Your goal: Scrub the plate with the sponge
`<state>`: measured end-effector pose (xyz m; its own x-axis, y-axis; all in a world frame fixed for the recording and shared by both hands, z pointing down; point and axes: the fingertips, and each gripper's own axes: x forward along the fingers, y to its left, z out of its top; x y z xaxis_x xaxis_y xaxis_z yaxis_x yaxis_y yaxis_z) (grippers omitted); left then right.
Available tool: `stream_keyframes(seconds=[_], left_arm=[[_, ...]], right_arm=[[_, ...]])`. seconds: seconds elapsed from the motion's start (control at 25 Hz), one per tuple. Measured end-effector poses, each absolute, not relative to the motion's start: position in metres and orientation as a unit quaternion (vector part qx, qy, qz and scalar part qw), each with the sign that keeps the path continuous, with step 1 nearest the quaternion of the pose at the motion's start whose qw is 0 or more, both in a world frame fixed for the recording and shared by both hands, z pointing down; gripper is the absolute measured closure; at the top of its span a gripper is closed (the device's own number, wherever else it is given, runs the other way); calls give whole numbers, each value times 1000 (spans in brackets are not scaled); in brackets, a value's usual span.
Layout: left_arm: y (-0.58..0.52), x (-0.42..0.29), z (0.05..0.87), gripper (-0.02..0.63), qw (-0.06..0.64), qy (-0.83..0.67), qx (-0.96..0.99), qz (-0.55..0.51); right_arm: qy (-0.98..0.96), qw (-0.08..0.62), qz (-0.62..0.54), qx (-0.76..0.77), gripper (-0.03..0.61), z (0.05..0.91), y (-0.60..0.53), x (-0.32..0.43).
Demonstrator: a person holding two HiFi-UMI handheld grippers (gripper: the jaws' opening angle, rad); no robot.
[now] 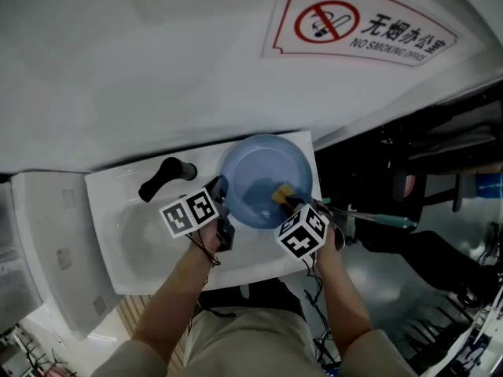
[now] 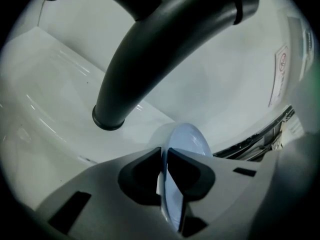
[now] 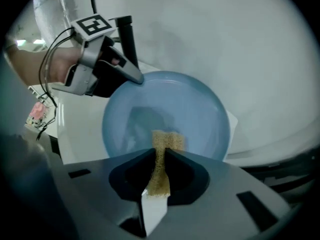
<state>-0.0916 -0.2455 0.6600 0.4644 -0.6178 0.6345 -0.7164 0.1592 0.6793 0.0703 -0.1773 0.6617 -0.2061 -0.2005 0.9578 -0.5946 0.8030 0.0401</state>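
Yellow-brown sponge: right hand-held gripper is pinching it mid-body, its tip seemingly touching the plate toward 4 o'clock of centre in the head view. Likely handling as soft and compressible.

Blue plate: left hand-held gripper is clamping its rim at about 8 o'clock, over the white sink, with the black faucet standing at 9 o'clock. Probably handling as stiff, light and slippery, so the rim is offering the best hold.

White wall bears a no-smoking sign.
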Motion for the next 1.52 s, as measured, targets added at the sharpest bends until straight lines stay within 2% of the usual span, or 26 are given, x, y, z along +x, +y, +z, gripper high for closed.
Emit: stream_keyframes(seconds=[0.36, 0.64, 0.84, 1.28, 1.52], left_arm=[[-239, -90, 662, 571, 574, -518, 634, 34], [-239, -90, 662, 571, 580, -516, 629, 31], [-242, -95, 661, 569, 574, -519, 632, 26], [-246, -100, 660, 565, 570, -534, 624, 10], [-247, -101, 660, 558, 573, -542, 615, -5]], right_arm=[[-812, 534, 174, 160, 511, 668, -152, -13], [-837, 460, 179, 237, 511, 662, -212, -42], [-830, 427, 173, 315, 512, 657, -256, -33], [-753, 478, 189, 411, 512, 661, -273, 71], [-749, 513, 204, 366, 512, 664, -233, 78]])
